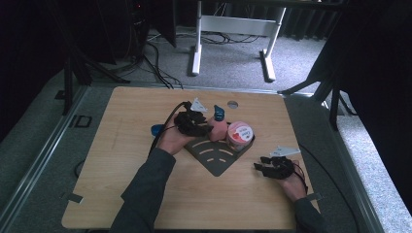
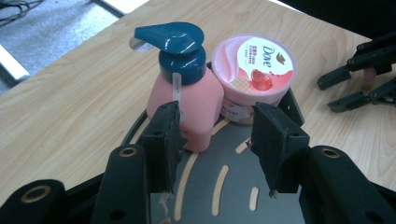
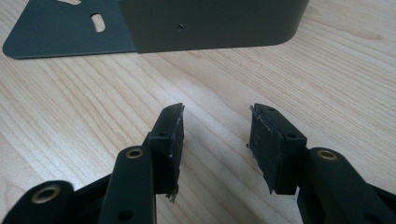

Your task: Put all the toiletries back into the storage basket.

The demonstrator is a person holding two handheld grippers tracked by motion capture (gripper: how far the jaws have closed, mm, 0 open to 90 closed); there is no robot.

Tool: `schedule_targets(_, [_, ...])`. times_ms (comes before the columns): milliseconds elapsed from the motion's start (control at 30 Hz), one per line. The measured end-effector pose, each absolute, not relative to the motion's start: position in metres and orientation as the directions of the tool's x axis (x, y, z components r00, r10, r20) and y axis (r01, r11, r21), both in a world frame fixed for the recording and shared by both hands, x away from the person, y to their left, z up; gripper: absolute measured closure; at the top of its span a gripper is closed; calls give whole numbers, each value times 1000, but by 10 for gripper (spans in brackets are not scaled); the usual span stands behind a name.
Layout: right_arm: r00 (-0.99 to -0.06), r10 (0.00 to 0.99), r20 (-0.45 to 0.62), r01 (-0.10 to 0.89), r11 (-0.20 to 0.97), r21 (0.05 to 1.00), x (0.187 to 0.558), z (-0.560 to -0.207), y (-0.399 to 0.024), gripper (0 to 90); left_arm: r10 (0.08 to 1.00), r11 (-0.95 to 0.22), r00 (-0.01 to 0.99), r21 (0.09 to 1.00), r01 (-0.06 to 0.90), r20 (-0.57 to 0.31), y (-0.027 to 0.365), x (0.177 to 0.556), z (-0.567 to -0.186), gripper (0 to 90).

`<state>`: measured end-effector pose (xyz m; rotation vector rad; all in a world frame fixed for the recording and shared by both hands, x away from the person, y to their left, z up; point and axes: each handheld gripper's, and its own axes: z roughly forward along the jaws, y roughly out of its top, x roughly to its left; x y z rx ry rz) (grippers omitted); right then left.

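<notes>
A pink pump bottle (image 2: 187, 98) with a dark blue pump head stands upright on a dark slotted corner rack (image 2: 224, 186), touching a pink Dove tub (image 2: 254, 65) on its right. My left gripper (image 2: 217, 112) stands open just short of the bottle's base, and its pads press on nothing. From above, the left gripper (image 1: 204, 125) sits left of the bottle (image 1: 218, 127) and tub (image 1: 239, 135). My right gripper (image 3: 215, 116) is open over bare wood, facing the rack's upright wall (image 3: 210, 23). It lies at the table's right front (image 1: 259, 163).
The rack (image 1: 218, 160) sits mid-table, one corner toward me. A small blue object (image 1: 157, 129) lies beside the left hand. A round hole (image 1: 232, 104) marks the table's far side. White desk legs (image 1: 196, 48) and cables lie on the floor beyond.
</notes>
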<state>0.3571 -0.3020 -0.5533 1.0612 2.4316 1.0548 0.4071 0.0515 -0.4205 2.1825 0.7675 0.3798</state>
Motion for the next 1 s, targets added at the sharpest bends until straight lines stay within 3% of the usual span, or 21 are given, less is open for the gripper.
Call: schedule_targets(1000, [-689,723,37,518,457,723,357,-553,-303,543,653,-522,755,759,389,62,100,393,-399,494])
